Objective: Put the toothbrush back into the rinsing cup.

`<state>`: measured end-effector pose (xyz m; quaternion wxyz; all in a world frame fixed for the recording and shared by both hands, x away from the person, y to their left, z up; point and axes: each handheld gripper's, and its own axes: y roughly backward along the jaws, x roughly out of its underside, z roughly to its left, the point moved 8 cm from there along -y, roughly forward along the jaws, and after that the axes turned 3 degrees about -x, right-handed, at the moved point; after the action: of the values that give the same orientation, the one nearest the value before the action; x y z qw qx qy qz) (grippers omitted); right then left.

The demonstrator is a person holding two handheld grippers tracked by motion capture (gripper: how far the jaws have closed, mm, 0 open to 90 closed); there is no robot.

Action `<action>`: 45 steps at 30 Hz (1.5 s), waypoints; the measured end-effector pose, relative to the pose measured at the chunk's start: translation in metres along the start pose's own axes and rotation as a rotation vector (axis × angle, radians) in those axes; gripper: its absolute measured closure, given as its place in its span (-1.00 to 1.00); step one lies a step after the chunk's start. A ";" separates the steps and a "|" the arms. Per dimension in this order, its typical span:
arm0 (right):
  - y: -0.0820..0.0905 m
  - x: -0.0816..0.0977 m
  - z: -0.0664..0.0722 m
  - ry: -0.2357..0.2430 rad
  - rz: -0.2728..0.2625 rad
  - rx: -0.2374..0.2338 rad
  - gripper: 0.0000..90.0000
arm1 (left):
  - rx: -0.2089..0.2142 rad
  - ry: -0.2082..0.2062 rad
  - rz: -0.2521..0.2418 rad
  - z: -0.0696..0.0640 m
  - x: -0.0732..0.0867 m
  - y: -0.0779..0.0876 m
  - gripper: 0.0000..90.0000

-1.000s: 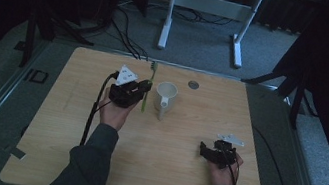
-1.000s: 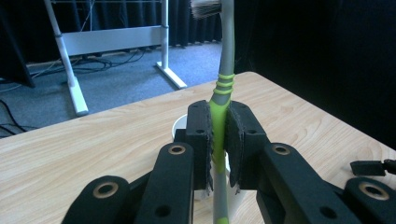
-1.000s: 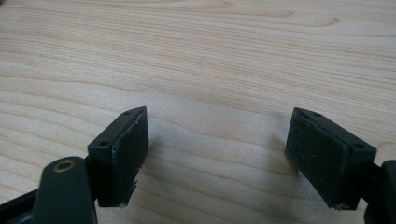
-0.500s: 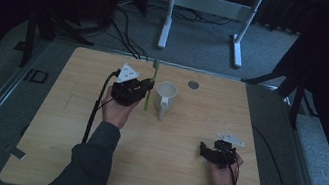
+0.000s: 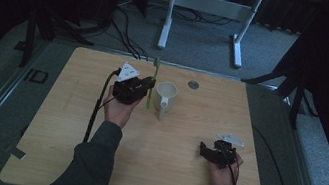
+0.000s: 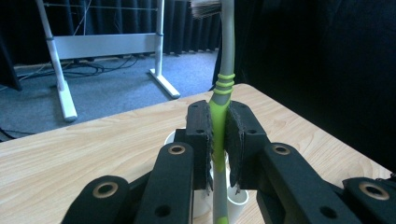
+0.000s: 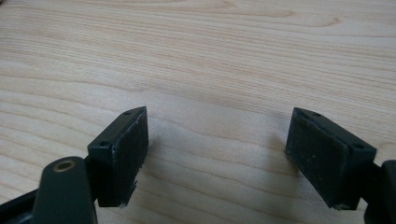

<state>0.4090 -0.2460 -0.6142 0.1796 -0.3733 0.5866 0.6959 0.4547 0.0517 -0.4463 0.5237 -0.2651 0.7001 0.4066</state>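
Two grippers: both over the wooden table, one in each of the person's hands, well apart from each other.
Right gripper: nearest, at the near right of the table, low over the bare wood. In the right gripper view its pads stand wide apart with nothing but wood grain between them; released.
Right hand: wraps the gripper body from the near side, with a cable running back along the wrist.
Left sleeve: dark, reaching in from the near edge toward the middle left.
Left hand: holds the left gripper from below, palm side up.
Left gripper: left of centre on the far half of the table, clenched on a toothbrush. In the left gripper view the two pads press on the green handle from both sides.
Toothbrush: green and grey, held upright, bristles at the top, lower end hanging just over the cup. In the high view it stands just left of the cup.
Cup: white, upright, just right of the left gripper, handle pointing toward the near side.
Round disc: small, grey, flat on the wood beyond the cup, to its right.
Far floor: a white metal frame stands beyond the table, with dark cables beside it.
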 end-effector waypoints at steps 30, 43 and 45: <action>0.000 0.000 0.000 0.001 0.000 -0.002 -0.54 | 0.001 0.061 -0.047 -0.005 -0.005 -0.010 0.78; 0.000 0.000 0.000 0.002 0.000 -0.002 -0.54 | 0.010 0.096 -0.070 -0.009 -0.008 -0.013 0.78; 0.000 0.000 0.000 0.002 0.000 -0.002 -0.54 | 0.010 0.104 -0.072 -0.009 -0.008 -0.013 0.78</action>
<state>0.4091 -0.2456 -0.6142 0.1786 -0.3740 0.5860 0.6963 0.4634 0.0367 -0.4412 0.5022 -0.3082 0.7185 0.3694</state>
